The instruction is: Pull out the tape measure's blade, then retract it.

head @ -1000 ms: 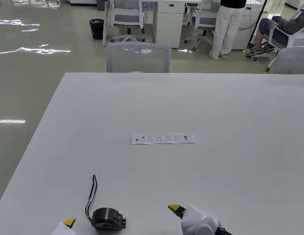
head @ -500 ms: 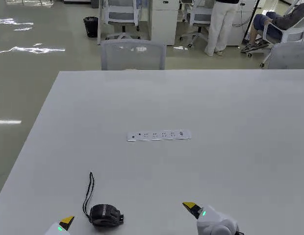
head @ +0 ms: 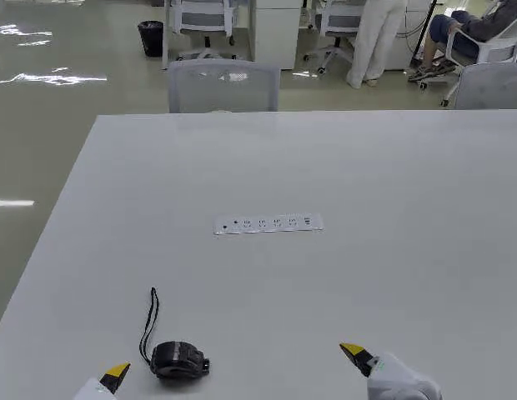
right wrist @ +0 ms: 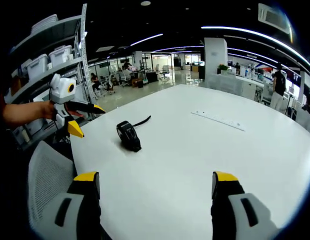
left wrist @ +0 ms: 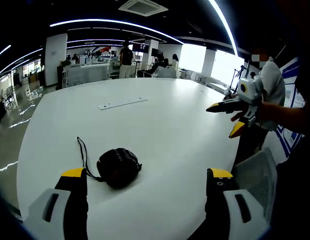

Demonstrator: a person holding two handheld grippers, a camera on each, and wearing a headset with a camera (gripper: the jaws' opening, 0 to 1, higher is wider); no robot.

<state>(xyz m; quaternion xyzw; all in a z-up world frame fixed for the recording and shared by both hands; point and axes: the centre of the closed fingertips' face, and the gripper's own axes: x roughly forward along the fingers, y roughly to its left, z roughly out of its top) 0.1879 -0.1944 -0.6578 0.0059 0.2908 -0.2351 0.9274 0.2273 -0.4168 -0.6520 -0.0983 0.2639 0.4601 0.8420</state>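
Tape measure [head: 179, 360]: small black case lying flat on the white table [head: 342, 158], close to the near edge and over toward the left. Blade not pulled out yet, far as can be told.

Cord [head: 149, 321]: thin black loop off the case, trailing flat across the tabletop away from the near edge.

Left gripper [left wrist: 146, 173]: jaws spread wide, yellow tips far apart, gripping nothing. Hanging by the near edge of the table and aimed at the tape measure. Case lying ahead in line with the gap, a bit closer to the left jaw, touching neither.

Left gripper, head view: just one yellow tip poking in at the bottom left, right beside the case with a sliver of bare table between.

Right gripper [right wrist: 155, 176]: same deal, jaws splayed wide, holding nothing. Also near the front edge but well apart from the tape measure, off to its right.

Right gripper, left gripper view: side-on, held in a hand, yellow tips clearly parted.

Power strip [head: 268, 223]: flat white strip mid-table, well beyond the case.

Far side: grey mesh chair [head: 223, 86] tucked against the far table edge, black bin [head: 150, 37] on the shiny floor behind it, one person standing [head: 375, 42] and another seated [head: 467, 25] further back.
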